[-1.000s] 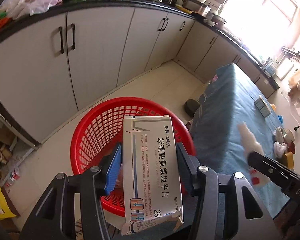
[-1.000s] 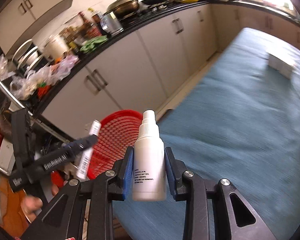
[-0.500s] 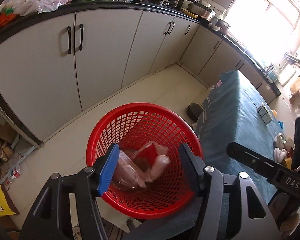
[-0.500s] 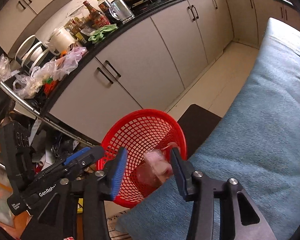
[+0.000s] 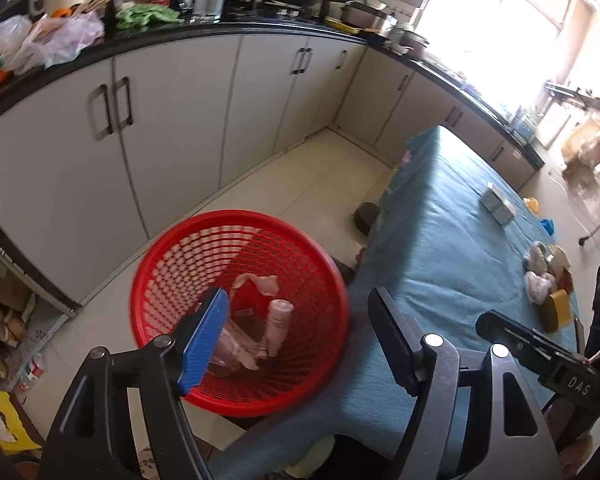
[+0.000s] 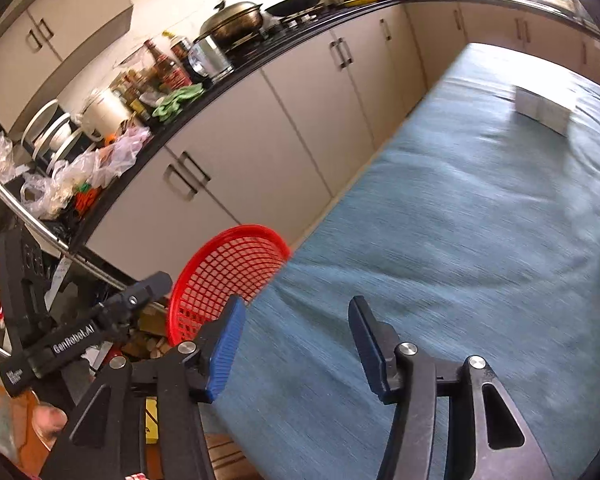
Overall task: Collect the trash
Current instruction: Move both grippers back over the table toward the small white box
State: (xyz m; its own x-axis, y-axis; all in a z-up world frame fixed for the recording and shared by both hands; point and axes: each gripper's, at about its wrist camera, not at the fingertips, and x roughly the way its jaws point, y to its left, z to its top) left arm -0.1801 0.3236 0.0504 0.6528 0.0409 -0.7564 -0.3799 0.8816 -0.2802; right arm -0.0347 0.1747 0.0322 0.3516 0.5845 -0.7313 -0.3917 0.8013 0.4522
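Overhead, the left gripper (image 5: 300, 332) hung with its jaws spread wide and nothing between them, above the near rim of the red basket (image 5: 320, 264). The basket stood on the pale floor (image 5: 300, 176), just beside the corner of the table with the blue cloth (image 5: 440, 248). A strip of bare floor ran between the table's long edge and the white cabinets (image 5: 172, 128). Inside the basket lay a white bottle (image 5: 278, 326) on its side among crumpled pinkish plastic wrappers (image 5: 256, 284) (what else lay under them I could not tell).

The right gripper (image 6: 296, 340) was likewise wide open and empty, out over the near end of the blue cloth (image 6: 460, 240), which lay bare for most of its length in front of it. From that side the basket (image 6: 228, 276) showed only as a red arc past the table's edge, its contents hidden, with the other gripper's black body (image 6: 88, 332) beside it.

Only the left view caught the rest of the trash on the table: a small box (image 5: 498, 204) near the far edge, and a cluster of crumpled wads (image 5: 540, 276) with a yellow piece (image 5: 556, 312) nearer. The right view showed the box (image 6: 544, 108) alone, blurred.
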